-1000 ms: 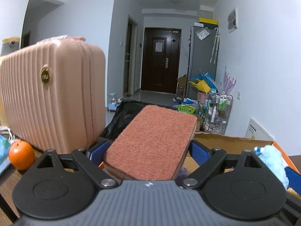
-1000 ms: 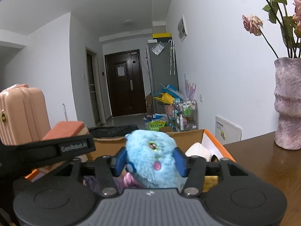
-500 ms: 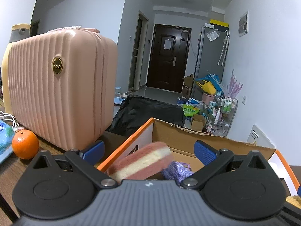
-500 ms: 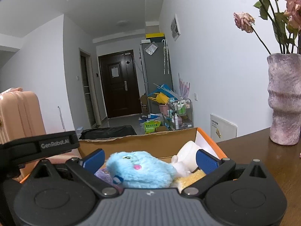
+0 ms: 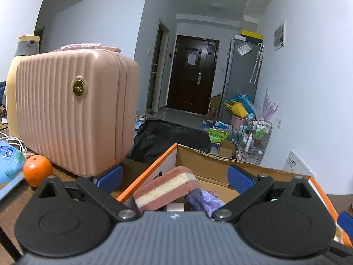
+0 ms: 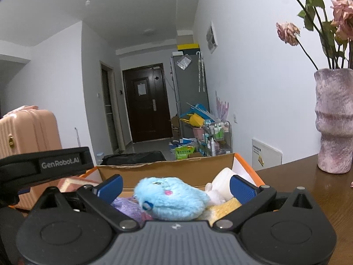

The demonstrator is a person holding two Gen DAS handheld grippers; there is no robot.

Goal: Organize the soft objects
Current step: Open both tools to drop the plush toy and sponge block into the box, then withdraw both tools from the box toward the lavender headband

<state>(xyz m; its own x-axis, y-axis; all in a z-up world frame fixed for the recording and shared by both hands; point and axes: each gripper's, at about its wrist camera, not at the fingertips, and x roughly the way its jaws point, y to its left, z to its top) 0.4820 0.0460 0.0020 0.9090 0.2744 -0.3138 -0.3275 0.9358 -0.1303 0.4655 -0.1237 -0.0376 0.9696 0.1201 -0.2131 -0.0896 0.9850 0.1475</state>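
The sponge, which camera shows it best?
The left wrist view: the sponge lies tilted in the box, pink and cream layers plain. The right wrist view shows only a pink corner behind the left gripper.

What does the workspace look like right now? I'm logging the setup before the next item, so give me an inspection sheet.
Surface: dark wooden table, mostly occupied.
Job's things: cardboard box holds the sponge, purple cloth, blue plush toy, a white item and a yellow item.
Clutter: pink suitcase, orange, blue packet, vase of dried flowers.
Grippers: left gripper open, nothing held; right gripper open, over the plush without pressing on it.
Cables: white cable by the suitcase.
Surroundings: hallway with dark door, black bag and piled goods on the floor.
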